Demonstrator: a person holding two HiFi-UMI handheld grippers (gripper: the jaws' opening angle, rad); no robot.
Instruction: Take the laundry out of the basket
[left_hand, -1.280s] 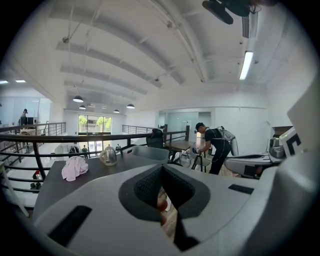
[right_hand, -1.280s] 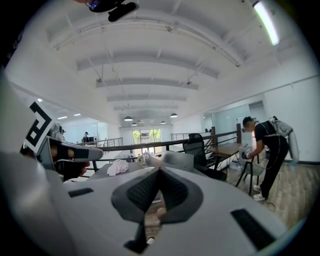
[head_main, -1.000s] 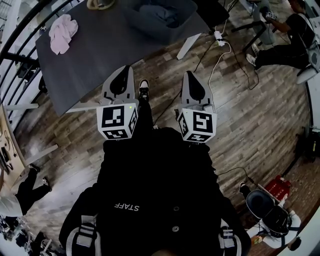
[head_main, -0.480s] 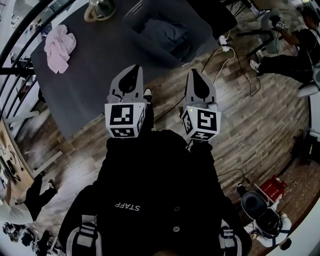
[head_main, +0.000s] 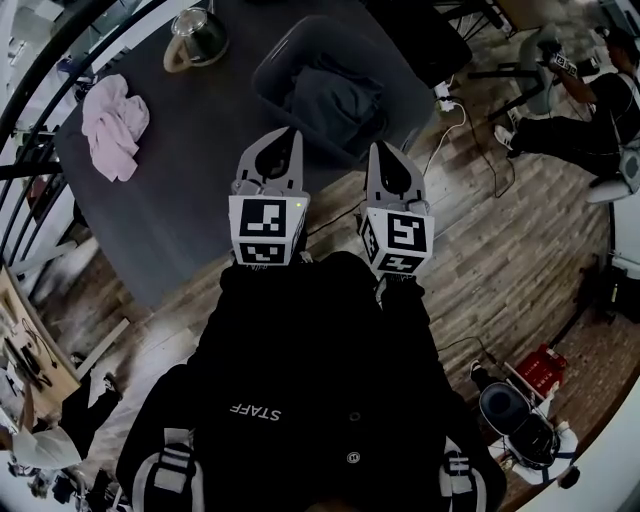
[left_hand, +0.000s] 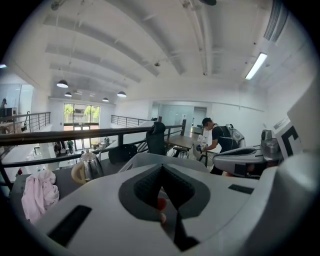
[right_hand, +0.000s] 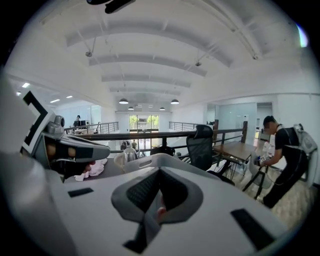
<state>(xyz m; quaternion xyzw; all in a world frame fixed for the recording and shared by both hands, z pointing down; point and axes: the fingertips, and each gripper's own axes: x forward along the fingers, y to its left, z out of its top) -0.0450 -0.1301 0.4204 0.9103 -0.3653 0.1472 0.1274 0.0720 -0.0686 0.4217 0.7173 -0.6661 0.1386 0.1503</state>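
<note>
Left claw (head_main: 287, 138) and right claw (head_main: 380, 152) both pinched closed, holding nothing, pointing side by side at near side of basket (head_main: 264, 72). Dark laundry (head_main: 338, 98) lying heaped inside basket. Basket sitting on grey counter (head_main: 180, 205). Pink cloth (head_main: 113, 125) and kettle (head_main: 196, 32) sitting farther left on counter.

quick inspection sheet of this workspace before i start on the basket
surface: dark grey table
job's things: grey basket on the table, dark laundry inside
clutter: pink cloth and kettle on the table
grippers: left tongs and right tongs both shut, empty
cables: white cable and power strip on the floor
surroundings: wood floor, railing, a person nearby
</note>
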